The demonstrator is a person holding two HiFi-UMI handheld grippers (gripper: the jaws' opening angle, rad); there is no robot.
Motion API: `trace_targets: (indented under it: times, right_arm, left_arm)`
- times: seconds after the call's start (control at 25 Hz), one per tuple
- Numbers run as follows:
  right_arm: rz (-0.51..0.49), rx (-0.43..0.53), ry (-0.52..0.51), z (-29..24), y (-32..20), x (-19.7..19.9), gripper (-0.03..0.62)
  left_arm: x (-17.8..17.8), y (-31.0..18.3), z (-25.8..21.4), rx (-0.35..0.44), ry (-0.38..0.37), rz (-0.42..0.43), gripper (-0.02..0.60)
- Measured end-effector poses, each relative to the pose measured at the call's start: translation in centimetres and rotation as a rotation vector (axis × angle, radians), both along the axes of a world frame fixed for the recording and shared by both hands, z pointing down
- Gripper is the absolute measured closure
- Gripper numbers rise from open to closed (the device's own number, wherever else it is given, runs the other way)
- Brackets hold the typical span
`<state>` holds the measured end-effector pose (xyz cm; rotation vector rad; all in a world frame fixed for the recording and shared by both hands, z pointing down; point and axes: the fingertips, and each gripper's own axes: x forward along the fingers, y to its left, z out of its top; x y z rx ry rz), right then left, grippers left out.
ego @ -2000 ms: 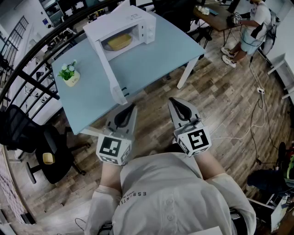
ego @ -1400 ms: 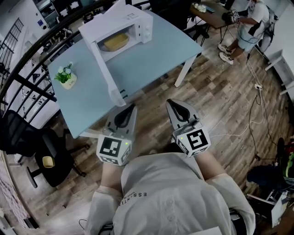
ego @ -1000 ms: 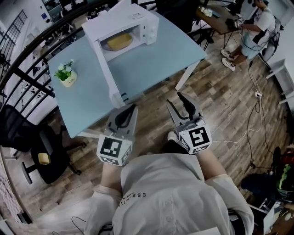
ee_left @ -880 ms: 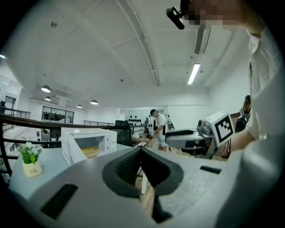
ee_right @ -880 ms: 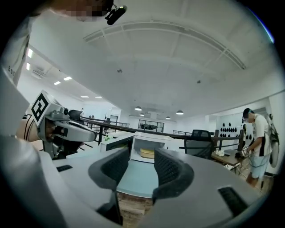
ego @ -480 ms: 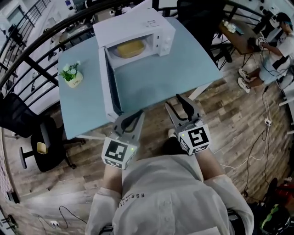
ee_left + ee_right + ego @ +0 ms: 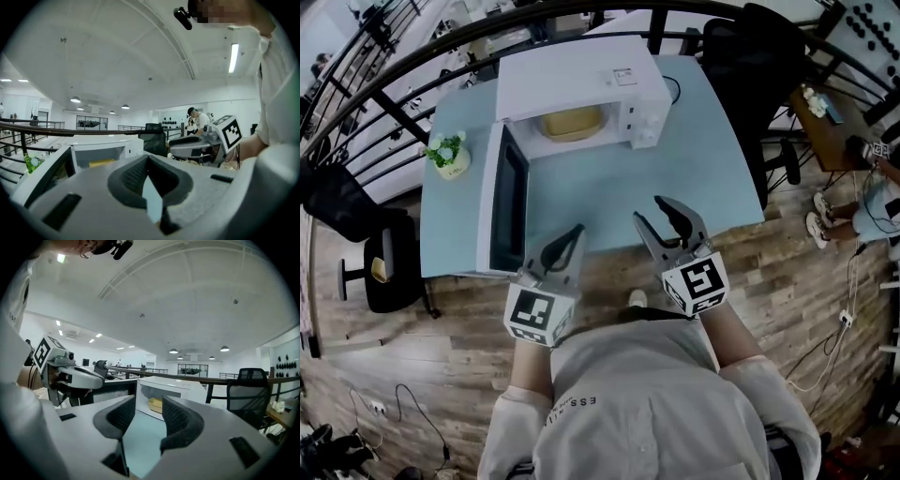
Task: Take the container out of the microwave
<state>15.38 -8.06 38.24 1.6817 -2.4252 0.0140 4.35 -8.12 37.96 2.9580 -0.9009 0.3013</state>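
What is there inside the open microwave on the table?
A yellow container sits in the cavity of the microwave, whose door stands open. The microwave's top covers the back of the cavity, and whether the container holds anything cannot be told.

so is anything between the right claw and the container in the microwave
Nothing visible does: the microwave door is swung open to the left, and only bare table lies between the right claw and the yellow container.
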Motion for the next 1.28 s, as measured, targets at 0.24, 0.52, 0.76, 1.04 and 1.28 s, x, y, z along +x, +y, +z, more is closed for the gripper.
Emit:
trace_targets:
  times: [0.24, 0.52, 0.76, 1.04, 1.28]
  right_arm:
    - [-0.133, -0.051, 0.018, 1.3, -3.6, 2.6, 0.421]
    - [-0.247, -0.104, 0.054, 2.9, -8.0, 2.0, 0.421]
    - [-0.305, -0.193, 0.124, 5.3, -13.6, 0.7, 0.421]
    - [-0.417, -0.304, 0.321, 9.0, -20.0, -1.9, 0.421]
    - [-0.483, -0.358, 0.473, 12.2, -24.6, -4.5, 0.421]
  left_arm:
    - [2.4, -2.1, 0.7, -0.023, -0.009, -0.136, 0.588]
    - [2.3, -5.2, 2.0, -0.054, -0.027, -0.236, 0.588]
    - [0.8, -9.7, 2.9, -0.063, 0.0, -0.299, 0.588]
    - [-0.4, -14.4, 3.1, -0.059, 0.013, -0.323, 0.588]
    - [-2.2, -16.9, 3.0, -0.049, 0.03, -0.334, 0.588]
